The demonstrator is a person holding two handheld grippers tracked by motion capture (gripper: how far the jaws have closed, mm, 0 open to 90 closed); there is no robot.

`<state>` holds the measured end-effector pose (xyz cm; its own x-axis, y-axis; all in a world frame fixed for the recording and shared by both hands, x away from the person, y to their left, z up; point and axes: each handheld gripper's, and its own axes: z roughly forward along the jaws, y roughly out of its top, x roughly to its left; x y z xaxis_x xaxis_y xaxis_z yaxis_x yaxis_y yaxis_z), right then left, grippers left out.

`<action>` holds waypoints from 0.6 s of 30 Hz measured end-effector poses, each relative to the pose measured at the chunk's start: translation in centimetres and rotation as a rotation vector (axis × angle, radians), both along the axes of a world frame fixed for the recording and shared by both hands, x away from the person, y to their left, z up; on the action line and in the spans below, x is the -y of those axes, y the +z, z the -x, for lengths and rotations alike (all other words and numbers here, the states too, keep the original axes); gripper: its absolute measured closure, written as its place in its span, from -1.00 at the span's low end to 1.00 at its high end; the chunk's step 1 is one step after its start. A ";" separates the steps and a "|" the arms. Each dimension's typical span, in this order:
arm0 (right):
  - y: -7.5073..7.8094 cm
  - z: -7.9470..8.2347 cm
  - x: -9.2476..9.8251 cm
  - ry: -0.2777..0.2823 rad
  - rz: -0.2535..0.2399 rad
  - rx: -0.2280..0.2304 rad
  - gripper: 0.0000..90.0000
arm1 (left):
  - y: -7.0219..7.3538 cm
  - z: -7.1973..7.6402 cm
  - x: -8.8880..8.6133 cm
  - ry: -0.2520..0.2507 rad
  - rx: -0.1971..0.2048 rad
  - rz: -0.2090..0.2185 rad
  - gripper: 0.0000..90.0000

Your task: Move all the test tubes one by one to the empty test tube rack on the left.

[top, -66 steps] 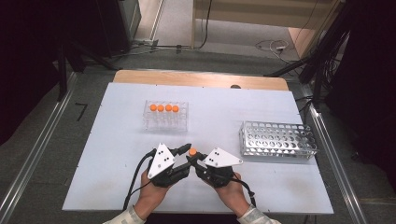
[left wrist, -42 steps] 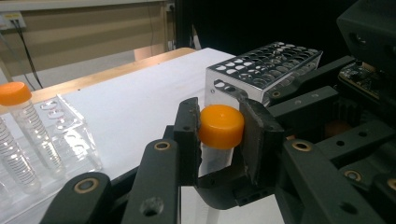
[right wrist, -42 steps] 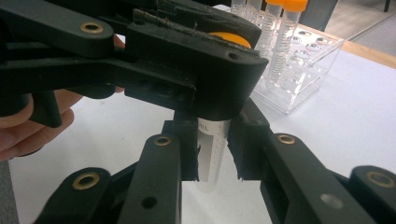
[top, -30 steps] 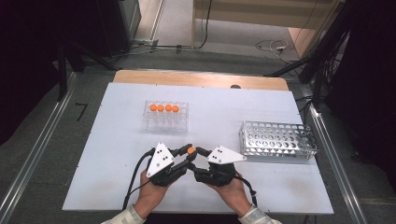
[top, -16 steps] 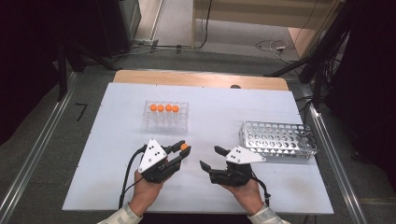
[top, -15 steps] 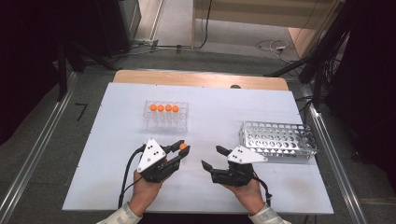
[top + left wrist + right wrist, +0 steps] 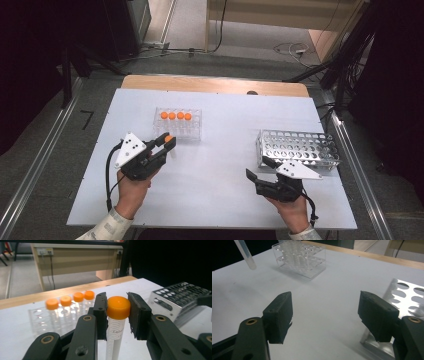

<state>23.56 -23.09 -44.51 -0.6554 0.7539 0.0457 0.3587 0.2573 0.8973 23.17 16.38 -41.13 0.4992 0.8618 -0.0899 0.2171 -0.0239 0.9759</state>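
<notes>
— Gripping an orange-capped test tube [image 7: 117, 315] by its cap, our left gripper [image 7: 167, 143] holds it upright above the white table [image 7: 220, 190], just in front of the clear plastic rack [image 7: 178, 123]. In the left gripper view we see both black pads pressed against the sides of the cap, with the tube's clear, printed body hanging straight down between the jaws.

— And our right gripper [image 7: 259, 169]?

— Its jaws stand spread wide with nothing between them; they have just been opening. In the high view we see it low at the right of the table, just in front of the metal tube rack [image 7: 300, 148]. In the right gripper view a corner of that perforated rack [image 7: 404, 295] lies beside the right-hand jaw, and bare table shows through the gap.

— Where do the other tubes stand?

— We count four orange-capped tubes [image 7: 174, 116] in a row along the back of the clear rack. In the left gripper view they appear blurred behind the held tube, to its left.

— How far apart are our two hands?

— Well apart. Our left hand [image 7: 131, 187] sits at the left of the table near the clear rack, our right hand [image 7: 292, 210] at the right near the metal one. In the right gripper view the bottom end of the held tube [image 7: 245, 253] hangs in the upper left corner, clear of the table.
</notes>
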 end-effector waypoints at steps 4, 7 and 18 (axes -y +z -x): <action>-0.1 0.1 1.3 -0.030 -0.002 0.002 -0.41 | 0.2 -0.6 -0.9 0.037 -0.003 -0.009 0.56; -0.1 0.1 2.0 -0.051 -0.004 -0.001 -0.41 | 0.3 -1.0 -1.5 0.062 -0.001 -0.010 0.56; -0.1 0.2 3.1 -0.083 -0.009 0.000 -0.41 | 1.0 -3.5 -3.4 0.149 -0.001 -0.016 0.56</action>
